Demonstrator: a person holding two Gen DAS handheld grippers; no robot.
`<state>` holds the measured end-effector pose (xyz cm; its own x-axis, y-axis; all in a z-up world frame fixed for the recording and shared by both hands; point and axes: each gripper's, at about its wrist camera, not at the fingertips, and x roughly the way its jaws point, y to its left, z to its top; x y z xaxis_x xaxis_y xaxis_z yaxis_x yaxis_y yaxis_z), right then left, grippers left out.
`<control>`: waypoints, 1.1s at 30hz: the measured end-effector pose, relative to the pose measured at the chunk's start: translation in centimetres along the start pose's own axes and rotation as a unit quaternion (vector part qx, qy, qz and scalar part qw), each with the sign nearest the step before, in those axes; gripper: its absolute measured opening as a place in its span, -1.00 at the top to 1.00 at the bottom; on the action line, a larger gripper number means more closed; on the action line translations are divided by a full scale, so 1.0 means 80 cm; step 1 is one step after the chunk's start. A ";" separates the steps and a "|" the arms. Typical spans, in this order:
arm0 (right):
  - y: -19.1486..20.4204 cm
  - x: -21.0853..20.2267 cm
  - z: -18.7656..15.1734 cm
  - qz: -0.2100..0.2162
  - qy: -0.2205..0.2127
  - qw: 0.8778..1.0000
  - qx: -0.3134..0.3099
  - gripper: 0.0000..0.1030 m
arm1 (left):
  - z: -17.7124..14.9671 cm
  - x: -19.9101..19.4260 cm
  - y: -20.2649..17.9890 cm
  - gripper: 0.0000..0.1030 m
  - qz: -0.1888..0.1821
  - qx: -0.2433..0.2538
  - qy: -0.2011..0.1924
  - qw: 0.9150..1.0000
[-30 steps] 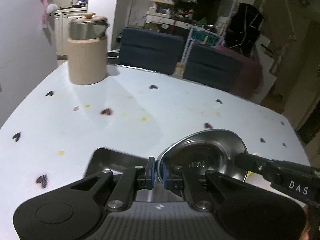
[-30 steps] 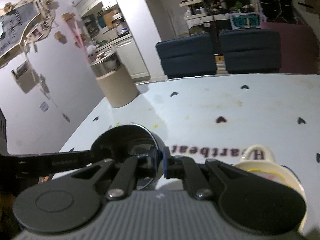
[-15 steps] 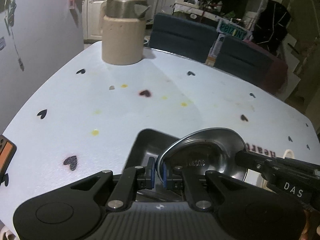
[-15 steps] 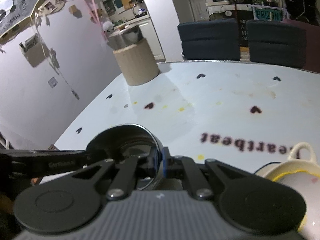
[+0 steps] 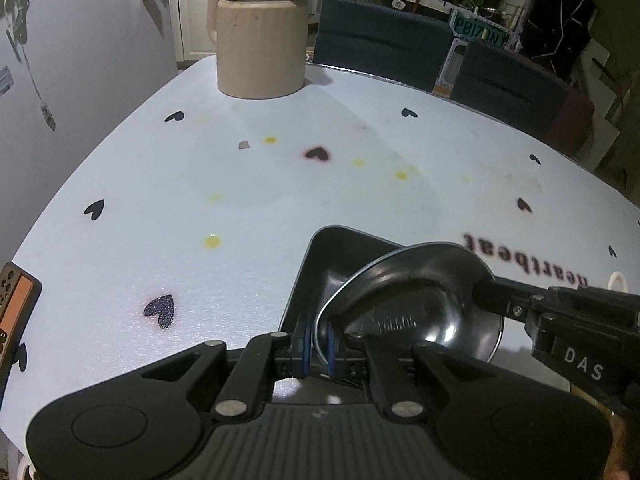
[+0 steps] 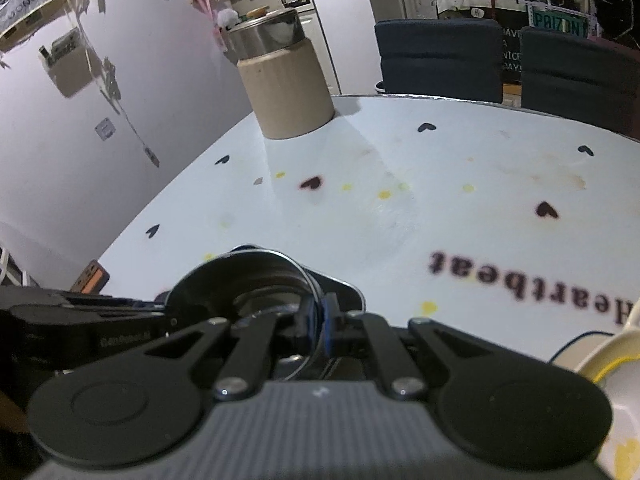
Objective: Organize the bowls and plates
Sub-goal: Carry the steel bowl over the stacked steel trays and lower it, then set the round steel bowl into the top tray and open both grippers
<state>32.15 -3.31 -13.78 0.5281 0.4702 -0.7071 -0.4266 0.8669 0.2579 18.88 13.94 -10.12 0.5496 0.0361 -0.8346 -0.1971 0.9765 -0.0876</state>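
The left hand-held gripper (image 5: 317,342) points steeply down toward the worktop (image 5: 240,208), its blue pads pinching the near left rim of a round steel plate (image 5: 416,300). The right hand-held gripper (image 6: 319,330) also points downward, less steeply, and pinches the opposite rim of the same plate; in the left wrist view its black body reaches in from the right and meets the plate's right edge. So the plate hangs between both grippers, held above a dark squarish tray (image 5: 340,256) that lies low on the worktop right under it. The plate is tilted, its hollow face turned up and toward the left camera, its far edge higher than the near one. Being round, it has no clear long axis; the line from one grip to the other runs left to right across the view.

At the far left edge of the worktop lies an orange and black device (image 5: 18,312). Farther back stands a beige jug with a steel lid (image 5: 262,28), well apart from the plate. The white cover carries black hearts, yellow spots and the word "Heartbeat". At the right, near the right hand-held gripper, sits a cream bowl with a handle (image 6: 616,380). Two dark chairs (image 5: 380,48) stand behind the worktop.
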 end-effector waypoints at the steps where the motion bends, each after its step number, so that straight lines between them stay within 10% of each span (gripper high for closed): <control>1: 0.003 0.001 0.000 -0.006 0.000 1.000 -0.008 0.90 | 0.000 0.000 -0.001 0.82 0.000 0.002 0.001 1.000; 33: 0.018 0.032 -0.002 -0.056 -0.004 0.994 -0.097 0.68 | -0.001 0.019 -0.003 0.73 0.021 0.036 0.017 0.999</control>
<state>32.77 -0.87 -15.28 0.5856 0.3743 -0.7191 -0.4974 0.8663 0.0459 19.68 13.73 -11.45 0.5140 0.0708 -0.8549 -0.1590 0.9872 -0.0138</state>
